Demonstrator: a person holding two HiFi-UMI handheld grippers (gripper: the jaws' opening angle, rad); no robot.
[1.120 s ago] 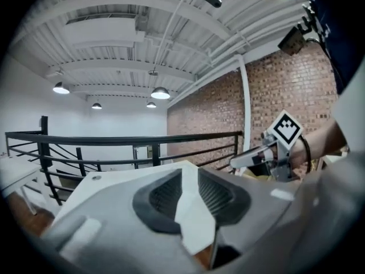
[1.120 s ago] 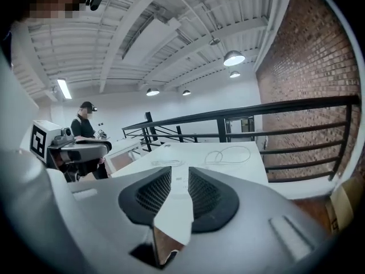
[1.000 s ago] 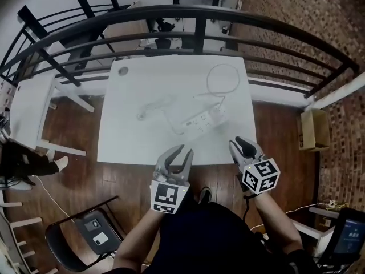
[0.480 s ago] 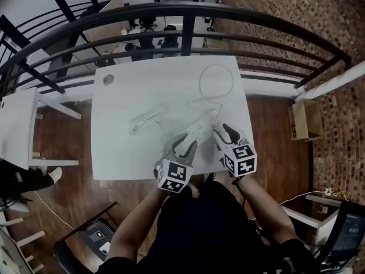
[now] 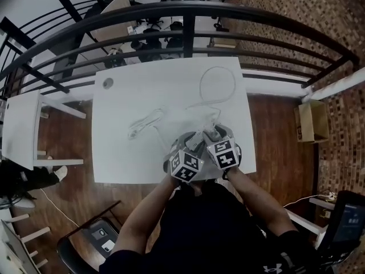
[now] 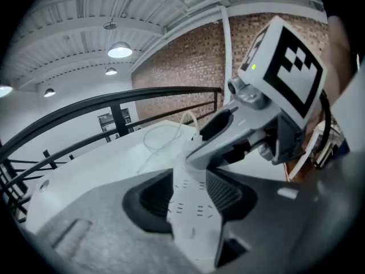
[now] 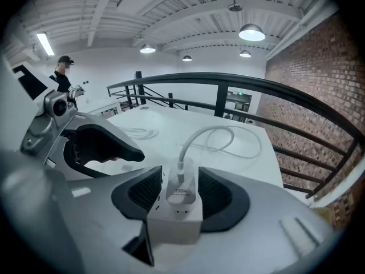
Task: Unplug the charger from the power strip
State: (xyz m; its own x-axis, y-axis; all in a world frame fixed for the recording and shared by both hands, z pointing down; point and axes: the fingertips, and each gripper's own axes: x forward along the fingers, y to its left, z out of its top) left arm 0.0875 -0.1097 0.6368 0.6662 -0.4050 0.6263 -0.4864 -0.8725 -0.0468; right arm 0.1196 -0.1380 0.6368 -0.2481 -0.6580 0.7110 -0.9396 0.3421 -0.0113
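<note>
A white power strip lies near the front right of the white table, with a white charger plugged into it. The charger's white cable loops toward the far edge. My left gripper straddles the strip; its jaws are opening and stand wide beside the strip's sides. My right gripper straddles the charger, jaws opening, with small gaps at the pads. In the head view both grippers, left and right, sit side by side over the strip and hide most of it.
The strip's own cord and plug lie left of the grippers. A small round disc sits at the far left corner. A black railing runs behind the table. A cardboard box stands on the floor at right, a chair at lower left.
Both grippers came from beyond the table's front edge forward and down onto the power strip. Their jaws have widened and they now sit close together.
</note>
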